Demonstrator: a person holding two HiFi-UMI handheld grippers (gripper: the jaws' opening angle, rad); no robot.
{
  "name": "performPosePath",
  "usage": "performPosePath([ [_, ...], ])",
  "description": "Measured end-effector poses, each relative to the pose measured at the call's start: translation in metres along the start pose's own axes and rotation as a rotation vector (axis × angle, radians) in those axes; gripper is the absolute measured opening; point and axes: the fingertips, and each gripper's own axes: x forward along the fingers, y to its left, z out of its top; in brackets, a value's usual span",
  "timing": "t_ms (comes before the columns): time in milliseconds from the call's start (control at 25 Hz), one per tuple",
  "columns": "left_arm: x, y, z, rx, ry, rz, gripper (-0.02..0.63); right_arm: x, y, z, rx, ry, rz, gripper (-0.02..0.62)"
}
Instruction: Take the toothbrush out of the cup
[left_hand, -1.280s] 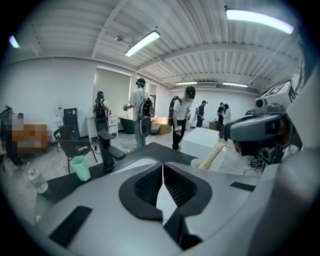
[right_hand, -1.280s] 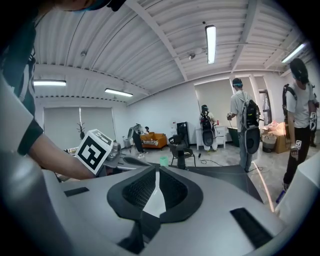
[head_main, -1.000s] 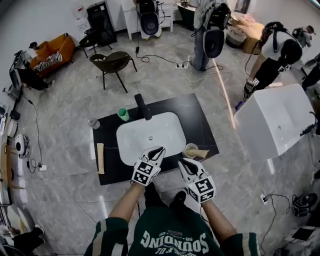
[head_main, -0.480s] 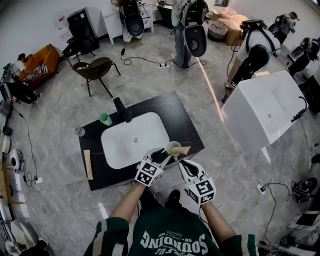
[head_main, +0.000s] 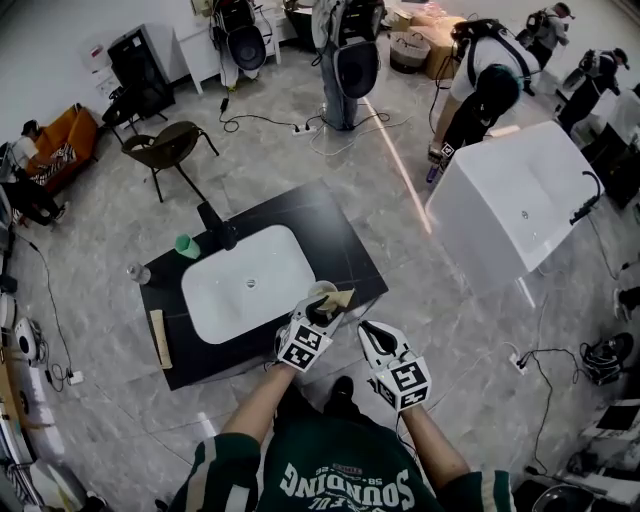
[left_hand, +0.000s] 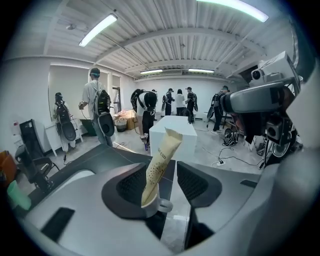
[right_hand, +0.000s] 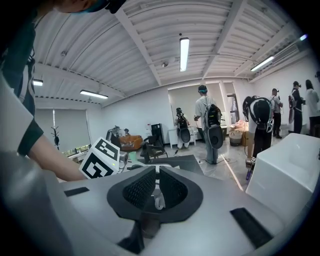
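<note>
Cream-wrapped, the toothbrush stands tilted in the cup near the counter edge, not yet out. The left gripper has just been opening; its jaws stand wide around the toothbrush without pressing. The right gripper, jaws nearly together, holds nothing. Gripping and lifting remain.

Black countertop with sink carries green cup, white cup, wooden strip.
</note>
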Motion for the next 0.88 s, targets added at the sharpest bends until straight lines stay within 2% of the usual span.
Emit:
performPosePath([
  [160, 0.012, -0.001, -0.003, 0.004, 0.008, 0.019, 0.177, -0.008, -0.009, -0.005, 0.012, -0.001, -0.019, 0.043],
  [280, 0.013, 0.002, 0.0, 0.016, -0.006, 0.043, 0.108, -0.013, -0.016, -0.006, 0.016, 0.005, -0.033, 0.043],
  [480, 0.009, 0.003, 0.005, 0.048, -0.018, 0.065, 0.047, -0.017, -0.022, -0.005, 0.019, -0.006, -0.049, 0.043],
  [720, -0.005, 0.011, 0.013, 0.011, -0.075, 0.083, 0.032, -0.012, -0.02, -0.004, 0.018, -0.002, -0.042, 0.043],
  [880, -0.025, 0.017, 0.034, -0.008, -0.129, 0.097, 0.028, -0.011, -0.019, 0.0, 0.014, -0.008, -0.035, 0.043],
])
